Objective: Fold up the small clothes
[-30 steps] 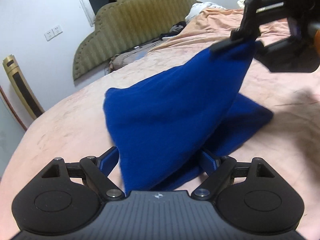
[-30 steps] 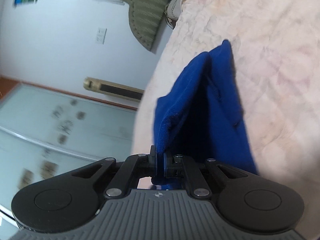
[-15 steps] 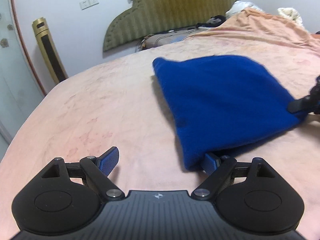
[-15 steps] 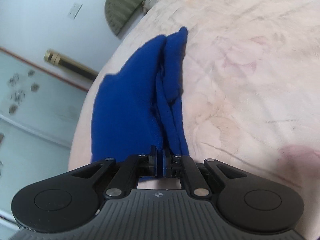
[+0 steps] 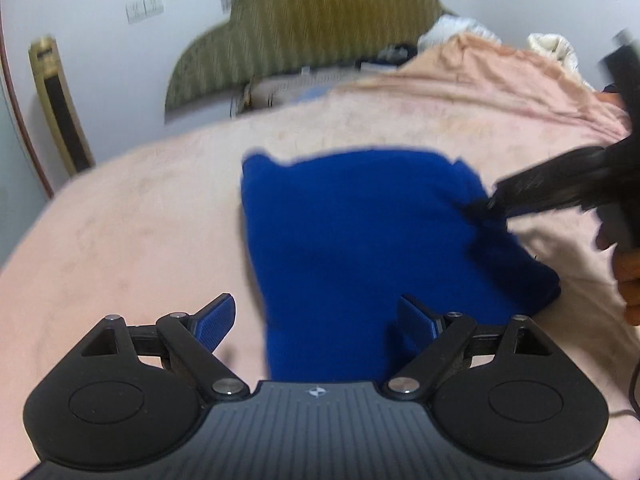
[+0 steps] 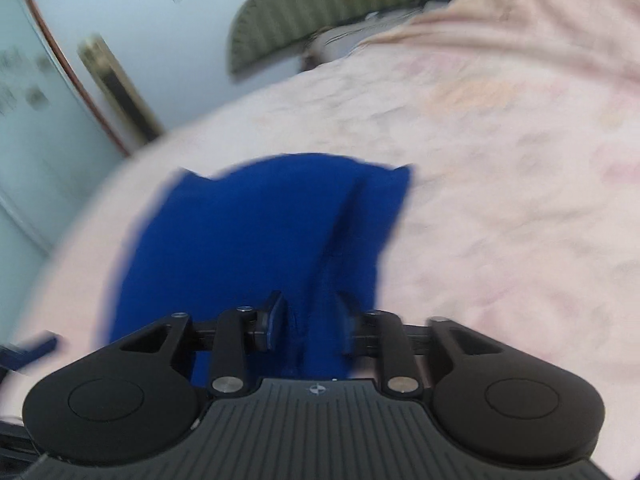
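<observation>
the left gripper [image 5: 316, 322] stands wide, its blue pads clear of the cloth, just over the near edge of the blue garment [image 5: 360, 240]. the garment lies folded on the pink bedspread [image 5: 120, 220], with bare bedspread open on its left and beyond its far edge. at its right edge the right gripper [image 6: 310, 320] has just been opening; a ridge of the garment [image 6: 248, 240] sits between its partly spread jaws, not pinched. bare bedspread [image 6: 500, 200] runs on to the right.
</observation>
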Demonstrator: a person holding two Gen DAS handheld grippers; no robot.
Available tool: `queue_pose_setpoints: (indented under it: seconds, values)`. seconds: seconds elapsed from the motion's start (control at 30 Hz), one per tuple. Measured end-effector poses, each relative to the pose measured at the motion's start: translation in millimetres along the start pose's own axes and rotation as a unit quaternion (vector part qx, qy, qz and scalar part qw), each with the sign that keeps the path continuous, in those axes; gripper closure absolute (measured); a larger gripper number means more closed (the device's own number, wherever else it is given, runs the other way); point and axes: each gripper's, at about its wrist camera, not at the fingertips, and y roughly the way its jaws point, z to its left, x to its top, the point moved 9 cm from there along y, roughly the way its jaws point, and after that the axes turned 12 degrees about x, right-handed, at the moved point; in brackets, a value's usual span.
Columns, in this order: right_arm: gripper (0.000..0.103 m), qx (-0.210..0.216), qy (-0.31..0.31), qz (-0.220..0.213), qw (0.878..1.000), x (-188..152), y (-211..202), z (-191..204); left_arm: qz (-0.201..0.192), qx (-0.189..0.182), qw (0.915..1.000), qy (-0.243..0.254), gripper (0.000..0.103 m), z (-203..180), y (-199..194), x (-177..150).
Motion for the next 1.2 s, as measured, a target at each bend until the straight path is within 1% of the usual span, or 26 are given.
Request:
queue_pose_setpoints:
  seconds: [0.03, 0.07, 0.1, 0.13, 0.17, 0.2, 0.23, 0.3, 0.33, 0.4, 0.47, 0.57, 0.63, 0.77, 0.97, 1.07, 1.2]
  values:
    - [0.066, -0.004, -0.012, -0.007, 1.000, -1.1, -7.8, 6.9, 0.009, -0.004, 0.9999, -0.009, 0.014, 1.1, 1.0, -2.8]
    - [0.066, -0.004, -0.033, -0.014, 0.999, -2.8, -18.0, 14.3, 0.019, -0.008, 0.9996, -0.019, 0.014, 1.7, 2.3, -5.8]
    - [0.054, -0.004, -0.055, -0.020, 0.998, -5.0, -25.0, 22.4, 0.029, -0.010, 0.9991, -0.028, 0.014, 2.0, 4.1, -8.6]
    - [0.049, -0.002, -0.077, -0.023, 0.997, -8.7, -30.1, 32.4, 0.038, -0.009, 0.9986, -0.036, 0.014, 3.0, 5.6, -11.9]
    - [0.039, -0.002, -0.098, -0.017, 0.995, -15.4, -31.7, 39.4, 0.048, -0.005, 0.9979, -0.045, 0.014, 4.4, 7.8, -14.9]
    - [0.033, -0.006, -0.119, -0.005, 0.993, -22.8, -29.9, 43.0, 0.056, 0.000, 0.9969, -0.055, 0.014, 6.4, 9.7, -17.3]
    - [0.031, -0.017, -0.135, 0.009, 0.991, -31.4, -25.6, 43.5, 0.065, 0.002, 0.9957, -0.066, 0.014, 8.5, 11.0, -19.7]
    - [0.030, -0.057, -0.133, 0.039, 0.989, -45.6, -17.1, 31.5, 0.082, 0.006, 0.9926, -0.089, 0.014, 13.8, 11.2, -25.5]
    - [0.029, -0.066, -0.119, 0.039, 0.990, -46.5, -14.7, 28.4, 0.087, 0.007, 0.9915, -0.096, 0.014, 16.1, 10.7, -26.3]
    - [0.021, -0.066, -0.092, 0.024, 0.993, -44.1, -21.6, 25.4, 0.090, 0.014, 0.9906, -0.102, 0.014, 20.7, 6.2, -29.1]
    - [0.014, -0.069, -0.088, 0.011, 0.994, -42.3, -29.8, 27.2, 0.089, 0.022, 0.9905, -0.102, 0.014, 23.1, 2.3, -30.4]
    - [0.012, -0.073, -0.104, 0.005, 0.992, -46.2, -39.9, 35.4, 0.090, 0.024, 0.9903, -0.103, 0.014, 24.1, -3.2, -32.2]
    - [0.008, -0.071, -0.102, 0.005, 0.992, -50.6, -45.7, 40.6, 0.093, 0.025, 0.9899, -0.104, 0.014, 24.0, -6.6, -33.9]
    - [0.007, -0.063, -0.103, 0.014, 0.993, -62.6, -51.9, 52.1, 0.097, 0.018, 0.9895, -0.106, 0.014, 22.2, -10.8, -35.1]
    - [0.004, -0.058, -0.114, 0.031, 0.991, -82.5, -55.6, 65.7, 0.100, 0.017, 0.9895, -0.103, 0.014, 19.2, -18.1, -40.4]
    - [0.004, -0.066, -0.126, 0.038, 0.989, -89.2, -56.8, 68.4, 0.101, 0.020, 0.9891, -0.106, 0.014, 20.0, -22.7, -44.5]
    - [0.003, -0.061, -0.133, 0.044, 0.988, -96.5, -58.8, 71.8, 0.103, 0.025, 0.9884, -0.108, 0.014, 22.5, -25.5, -53.4]
